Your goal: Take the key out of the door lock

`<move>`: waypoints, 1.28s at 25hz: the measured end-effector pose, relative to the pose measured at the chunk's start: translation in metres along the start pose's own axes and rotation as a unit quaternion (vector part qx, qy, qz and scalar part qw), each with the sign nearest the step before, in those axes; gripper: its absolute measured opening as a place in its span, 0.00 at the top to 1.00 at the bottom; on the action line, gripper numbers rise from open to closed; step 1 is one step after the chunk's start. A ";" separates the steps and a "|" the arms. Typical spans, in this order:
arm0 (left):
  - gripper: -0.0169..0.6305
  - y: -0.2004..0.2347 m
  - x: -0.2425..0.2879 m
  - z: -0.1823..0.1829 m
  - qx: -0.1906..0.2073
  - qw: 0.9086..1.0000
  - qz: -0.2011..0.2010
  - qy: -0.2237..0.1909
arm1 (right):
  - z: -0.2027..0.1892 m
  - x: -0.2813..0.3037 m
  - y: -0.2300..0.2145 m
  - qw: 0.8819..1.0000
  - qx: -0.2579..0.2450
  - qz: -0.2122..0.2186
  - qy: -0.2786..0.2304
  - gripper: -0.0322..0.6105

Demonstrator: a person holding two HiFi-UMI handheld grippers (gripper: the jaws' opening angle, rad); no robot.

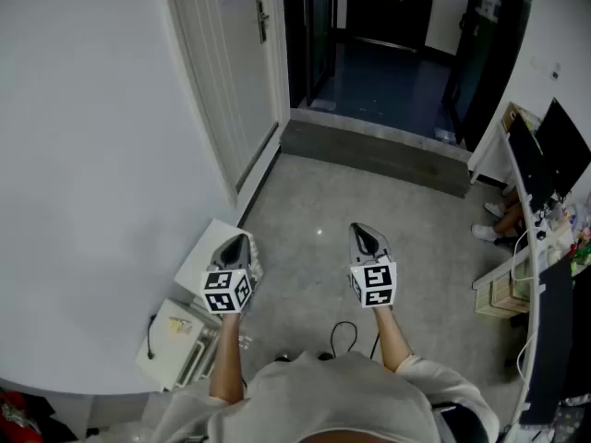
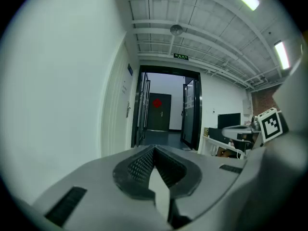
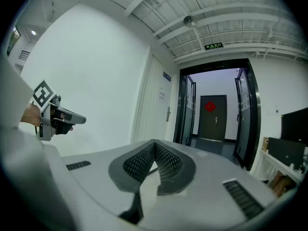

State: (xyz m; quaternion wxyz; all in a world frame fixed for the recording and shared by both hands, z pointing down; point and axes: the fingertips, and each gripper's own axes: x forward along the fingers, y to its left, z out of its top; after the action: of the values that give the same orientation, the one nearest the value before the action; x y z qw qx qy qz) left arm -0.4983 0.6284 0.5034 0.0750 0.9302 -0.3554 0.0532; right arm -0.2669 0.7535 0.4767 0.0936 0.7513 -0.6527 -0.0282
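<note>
Grey floor [image 1: 323, 247], distant white door [image 1: 231, 63], upright lock plate [image 1: 262, 21]

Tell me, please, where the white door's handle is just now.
In the head view the handle is at upper centre-left, on the white door, just left of the dark open doorway.

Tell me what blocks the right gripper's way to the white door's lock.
Nothing visible does: only open floor lies between the right gripper and the door handle. The key is too small to make out.
</note>
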 end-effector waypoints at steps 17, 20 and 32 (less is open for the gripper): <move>0.95 -0.034 0.008 -0.009 0.002 1.000 0.013 0.009 | -0.018 -0.008 -0.023 1.000 0.017 0.025 -0.002 0.91; 0.95 -0.046 0.013 -0.014 -0.001 1.000 0.017 0.012 | -0.027 -0.008 -0.030 0.999 0.025 0.031 0.001 0.91; 0.95 -0.056 0.034 -0.036 -0.011 0.999 0.029 0.035 | -0.050 0.008 -0.042 0.998 0.032 0.058 0.012 0.91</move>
State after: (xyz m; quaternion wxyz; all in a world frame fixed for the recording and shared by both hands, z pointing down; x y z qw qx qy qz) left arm -0.4367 0.6538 0.5386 0.0959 0.9163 -0.3796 0.0840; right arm -0.2166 0.7567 0.5184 0.0783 0.7151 -0.6946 0.0070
